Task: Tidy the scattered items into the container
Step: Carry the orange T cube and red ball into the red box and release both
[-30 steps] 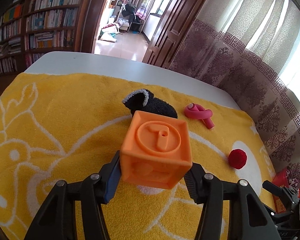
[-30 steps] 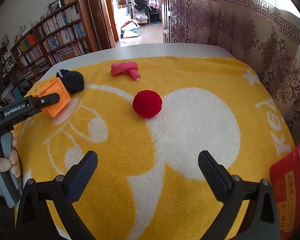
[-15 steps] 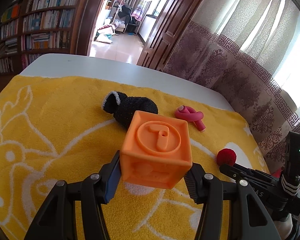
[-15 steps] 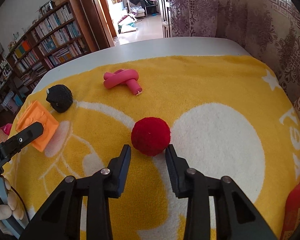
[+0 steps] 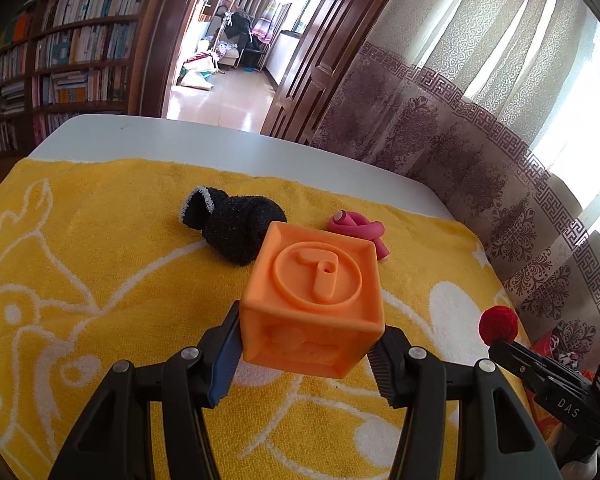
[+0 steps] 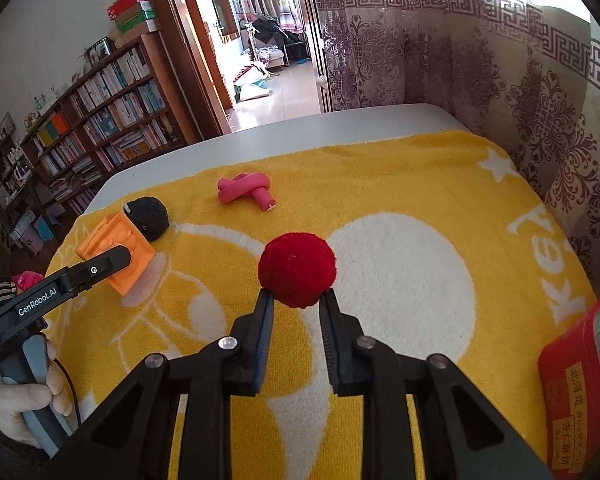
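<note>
Left claw (image 5: 306, 354) clamped on orange cube (image 5: 314, 300), held above yellow towel (image 5: 100, 240). Right claw (image 6: 296, 308) pinched tight on red pompom (image 6: 297, 274). Black sock (image 5: 236, 226) at cube's 11 o'clock, pink curler (image 5: 360, 232) at 1.

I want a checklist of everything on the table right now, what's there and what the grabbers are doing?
Surface: yellow towel over a white table.
Job's things: orange cube, red pompom, black sock, pink twisted tube.
Clutter: red packet at the right edge.
Grippers: left gripper shut on the cube; right gripper shut on the pompom.
Cables: nothing seen.
Surroundings: bookshelves, curtain, open doorway.
</note>
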Demonstrator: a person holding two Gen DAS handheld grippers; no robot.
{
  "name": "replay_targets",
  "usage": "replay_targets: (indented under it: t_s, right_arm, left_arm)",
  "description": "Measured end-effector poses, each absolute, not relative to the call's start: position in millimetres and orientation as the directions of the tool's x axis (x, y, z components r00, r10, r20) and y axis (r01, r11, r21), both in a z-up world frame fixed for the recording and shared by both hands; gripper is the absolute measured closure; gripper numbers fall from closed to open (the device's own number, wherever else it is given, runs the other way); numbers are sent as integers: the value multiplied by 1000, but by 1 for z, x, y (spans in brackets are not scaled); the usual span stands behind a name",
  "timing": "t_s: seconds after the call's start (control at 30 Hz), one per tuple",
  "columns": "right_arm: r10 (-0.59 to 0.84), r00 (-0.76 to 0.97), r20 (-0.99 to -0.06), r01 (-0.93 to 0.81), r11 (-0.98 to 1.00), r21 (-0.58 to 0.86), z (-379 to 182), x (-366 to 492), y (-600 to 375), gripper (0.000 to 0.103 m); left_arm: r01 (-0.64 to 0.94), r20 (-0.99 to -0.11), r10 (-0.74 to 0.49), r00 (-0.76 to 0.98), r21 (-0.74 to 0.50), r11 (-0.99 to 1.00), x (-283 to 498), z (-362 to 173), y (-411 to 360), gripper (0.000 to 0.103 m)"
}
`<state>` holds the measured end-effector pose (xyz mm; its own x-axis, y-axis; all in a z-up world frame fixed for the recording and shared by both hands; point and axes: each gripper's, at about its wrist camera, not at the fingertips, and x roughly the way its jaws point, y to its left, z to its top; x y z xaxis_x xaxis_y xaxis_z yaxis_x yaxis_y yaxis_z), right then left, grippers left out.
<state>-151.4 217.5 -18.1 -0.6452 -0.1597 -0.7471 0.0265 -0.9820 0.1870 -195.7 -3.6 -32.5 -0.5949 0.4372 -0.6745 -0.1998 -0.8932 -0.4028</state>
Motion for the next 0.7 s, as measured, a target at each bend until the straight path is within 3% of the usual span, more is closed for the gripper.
replay_targets:
  t_s: [0.33, 0.7]
  right_arm:
    - [2, -725, -689, -157, -974, 162, 19, -66, 308, 77]
    - [164, -729, -664, -373, -909, 184, 29, 25, 404, 77]
  left_arm:
    - [-277, -647, 501, -575, -423, -863, -182, -19, 24, 45]
    - [-410, -631, 547, -550, -367, -835, -150, 0, 73, 45]
